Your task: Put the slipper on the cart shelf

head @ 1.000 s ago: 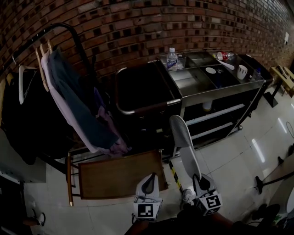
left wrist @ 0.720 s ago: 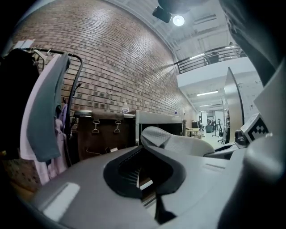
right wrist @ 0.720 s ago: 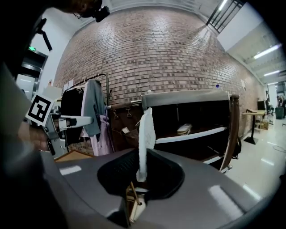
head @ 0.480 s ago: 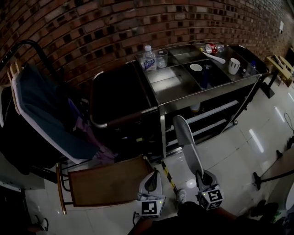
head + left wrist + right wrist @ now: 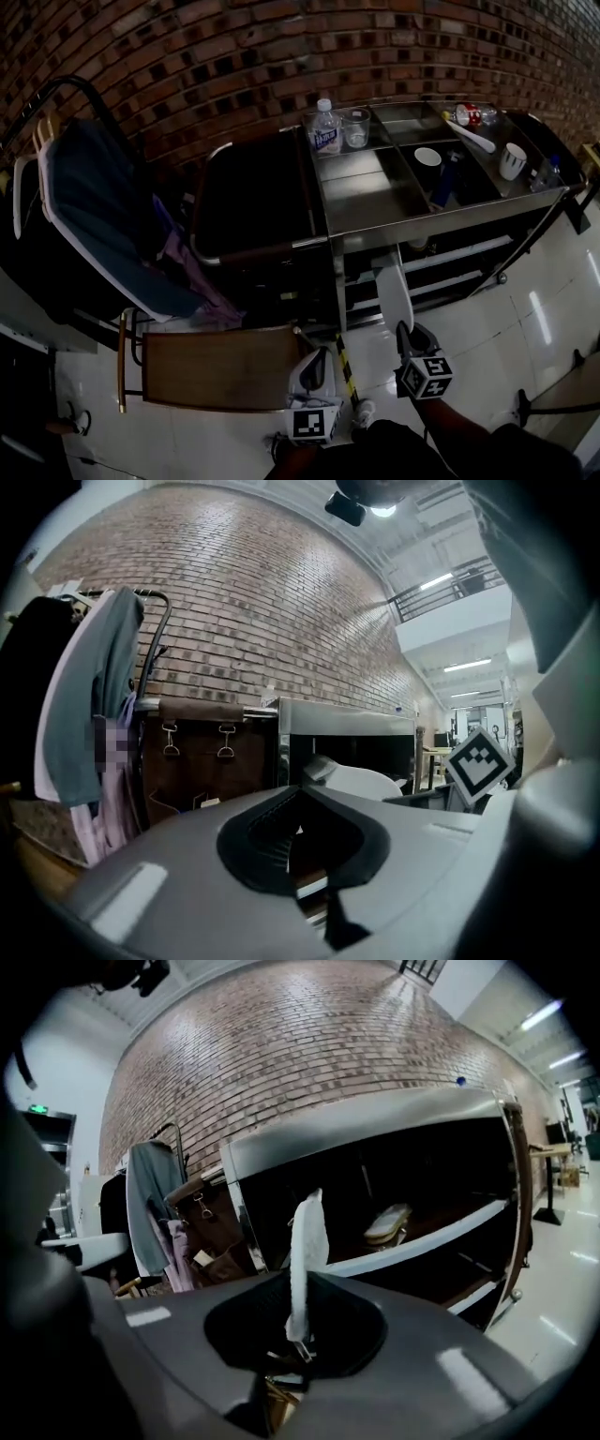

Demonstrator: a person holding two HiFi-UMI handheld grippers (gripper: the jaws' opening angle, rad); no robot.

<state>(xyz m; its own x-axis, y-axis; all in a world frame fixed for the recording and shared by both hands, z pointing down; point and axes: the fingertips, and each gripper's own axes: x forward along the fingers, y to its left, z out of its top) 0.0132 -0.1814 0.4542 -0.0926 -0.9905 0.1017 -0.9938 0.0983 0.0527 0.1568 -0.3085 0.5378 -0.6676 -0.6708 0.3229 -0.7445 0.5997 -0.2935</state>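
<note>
A white slipper is clamped by its heel end in my right gripper, and its toe points at the open front of the steel cart. In the right gripper view the slipper stands edge-on between the jaws, before the cart's white-edged shelf. A second pale slipper lies on that shelf. My left gripper hangs to the left, near the cart's corner, jaws together with nothing in them. The left gripper view catches the held slipper to its right.
The cart's top tray holds a water bottle, a glass, a bowl and a cup. A dark linen bag hangs on the cart's left end. A wooden chair and a clothes rack stand at left.
Both grippers have moved forward toward the cart. The slipper's toe, which was short of the cart, now reaches its lower shelves. The right gripper's hold is unchanged.
</note>
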